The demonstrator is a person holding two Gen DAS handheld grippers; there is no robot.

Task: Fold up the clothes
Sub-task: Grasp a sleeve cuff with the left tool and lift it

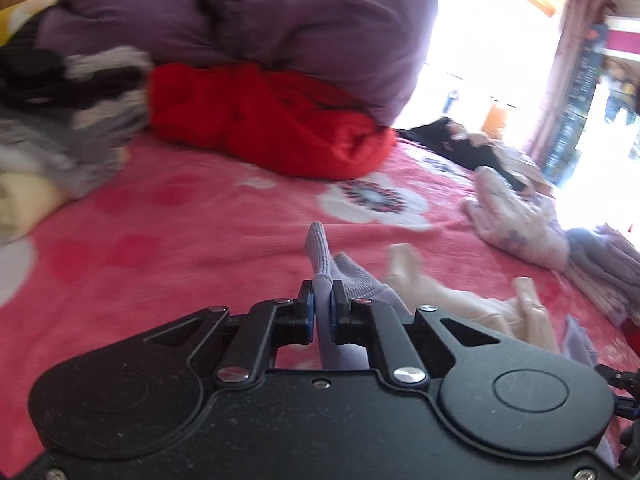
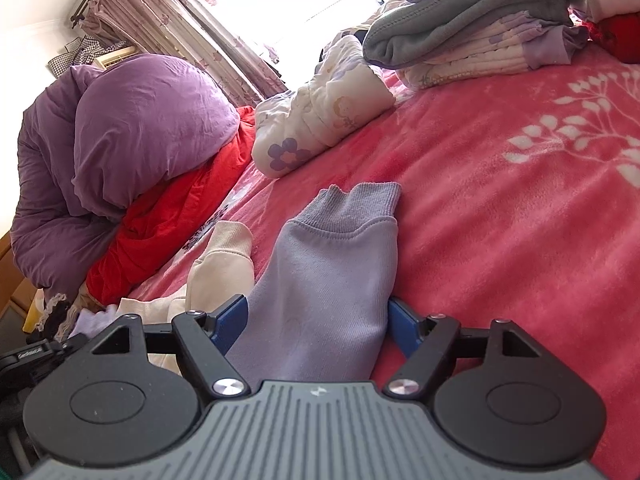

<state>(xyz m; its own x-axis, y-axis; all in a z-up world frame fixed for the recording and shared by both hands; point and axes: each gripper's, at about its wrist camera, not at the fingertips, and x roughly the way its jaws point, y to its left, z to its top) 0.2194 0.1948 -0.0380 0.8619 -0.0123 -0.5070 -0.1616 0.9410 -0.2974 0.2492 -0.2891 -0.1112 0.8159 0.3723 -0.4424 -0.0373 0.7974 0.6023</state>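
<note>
Left gripper point(image 1: 323, 304) fingers pinch only the lilac sleeve's point(image 2: 332, 264) edge, right gripper point(image 2: 316, 320) fingers apart astride it; a tug could slip it.

No words, brands or numbers can be read in either view. A small white lightning-bolt mark point(image 2: 319, 391) stands on the grey ribbed body of the right gripper. Tiny pale lettering on a black part point(image 2: 29, 354) at the left edge is too small to read.
</note>
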